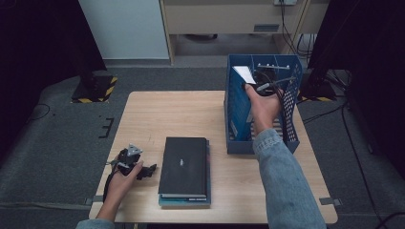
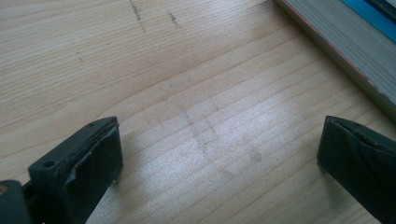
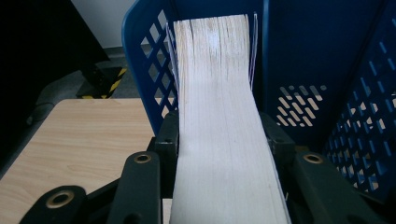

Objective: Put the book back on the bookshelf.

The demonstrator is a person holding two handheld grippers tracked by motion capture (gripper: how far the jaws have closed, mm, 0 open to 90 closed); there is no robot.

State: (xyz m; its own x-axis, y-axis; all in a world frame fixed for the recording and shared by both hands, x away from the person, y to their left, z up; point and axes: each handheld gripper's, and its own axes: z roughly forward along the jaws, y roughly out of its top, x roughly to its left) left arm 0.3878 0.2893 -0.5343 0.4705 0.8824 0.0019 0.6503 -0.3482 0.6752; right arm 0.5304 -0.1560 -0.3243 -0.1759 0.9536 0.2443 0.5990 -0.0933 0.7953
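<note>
Toward the far right corner of the tabletop (image 1: 191,109) we see a blue perforated file bin (image 1: 236,119), its walls cut with diamond and slot holes. Its near end faces the front edge, and the tall side walls flank our right gripper (image 1: 258,85) closely on both sides. Nearer the front edge, about the middle, lies a stack of books (image 1: 185,171): a black cover on top, a teal one beneath, lying flat. Our left gripper (image 1: 148,171) rests low on the wood just left of that stack, jaws spread wide with bare tabletop between them; the stack's page edge (image 2: 336,42) shows just beyond the jaws in the left gripper view.

Our right gripper is clenched on a book (image 3: 219,126), the pads pressing both covers. We hold it above the bin's far half, inside the walls, tilted with its white page edge (image 1: 244,73) turned up toward us. The pages look cream, slightly browned along the edge, between thin pale covers.
</note>
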